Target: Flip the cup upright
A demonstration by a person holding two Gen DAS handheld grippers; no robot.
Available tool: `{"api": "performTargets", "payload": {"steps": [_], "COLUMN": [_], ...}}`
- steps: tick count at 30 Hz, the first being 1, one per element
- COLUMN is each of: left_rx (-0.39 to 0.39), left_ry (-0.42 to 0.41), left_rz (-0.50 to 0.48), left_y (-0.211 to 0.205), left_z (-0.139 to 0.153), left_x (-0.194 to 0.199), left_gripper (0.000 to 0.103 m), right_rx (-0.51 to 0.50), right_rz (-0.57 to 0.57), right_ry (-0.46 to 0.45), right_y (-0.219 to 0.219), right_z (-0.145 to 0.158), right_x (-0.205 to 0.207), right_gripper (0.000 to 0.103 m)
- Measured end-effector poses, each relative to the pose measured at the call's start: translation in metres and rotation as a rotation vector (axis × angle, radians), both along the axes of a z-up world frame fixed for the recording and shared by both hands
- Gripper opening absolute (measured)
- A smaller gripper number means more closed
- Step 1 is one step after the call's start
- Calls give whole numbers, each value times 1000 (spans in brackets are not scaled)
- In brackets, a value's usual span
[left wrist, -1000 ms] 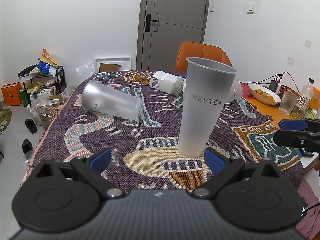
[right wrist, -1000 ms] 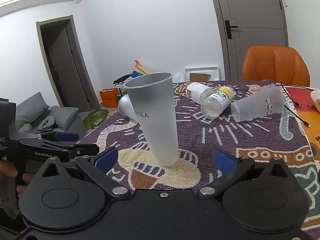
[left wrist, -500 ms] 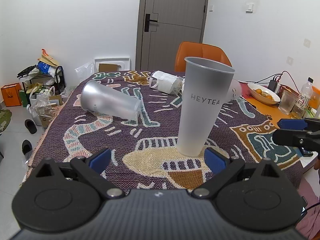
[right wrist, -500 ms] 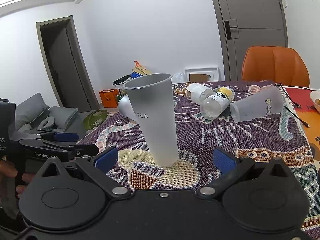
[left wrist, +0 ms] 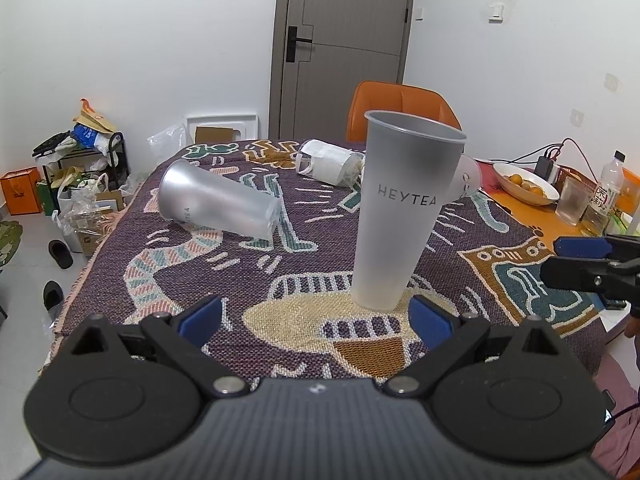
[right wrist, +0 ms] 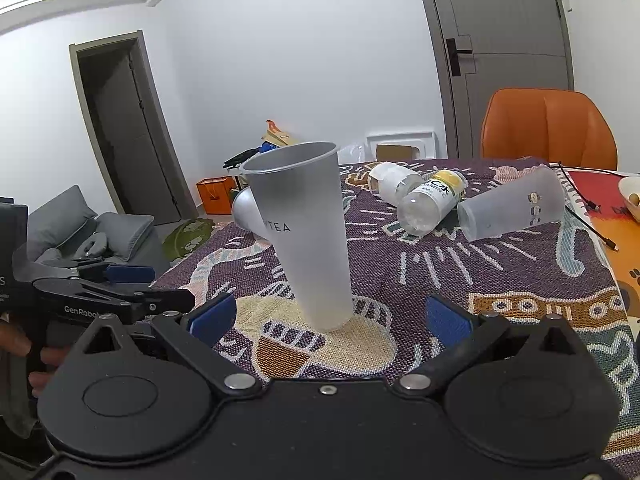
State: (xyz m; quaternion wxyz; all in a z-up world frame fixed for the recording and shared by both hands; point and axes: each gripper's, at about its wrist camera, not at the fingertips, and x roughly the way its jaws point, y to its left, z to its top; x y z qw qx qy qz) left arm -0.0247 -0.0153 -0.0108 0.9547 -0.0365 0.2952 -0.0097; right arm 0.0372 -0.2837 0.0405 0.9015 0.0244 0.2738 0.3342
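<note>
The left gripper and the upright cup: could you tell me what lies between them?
Nothing but bare patterned cloth. In the left wrist view, the left gripper is open, just short of the upright cup, touching nothing.

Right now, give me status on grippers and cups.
Left gripper and right gripper open, empty. HEYTEA cup upright on the blanket. Second cup on its side.

A cup (left wrist: pixel 402 216) stands upright on the rug (left wrist: pixel 240 272); a second cup (left wrist: pixel 218 204) lies toppled to its left, bottles (right wrist: pixel 430 200) behind.
</note>
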Motion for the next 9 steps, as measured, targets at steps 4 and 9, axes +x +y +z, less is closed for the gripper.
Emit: {"api": "performTargets", "payload": {"steps": [4, 9], "left_rx": [0, -4], "left_ry": [1, 2], "left_rz": [-1, -10], "left_y": [0, 0], "left_z": [-1, -1], "left_x": [0, 2], "left_gripper": [99, 99], "right_rx": [-1, -4], "right_rz": [0, 0], "right_ry": [0, 5], "right_y": [0, 0], "right_z": [-1, -2], "right_x": [0, 1], "right_gripper": [103, 103]}}
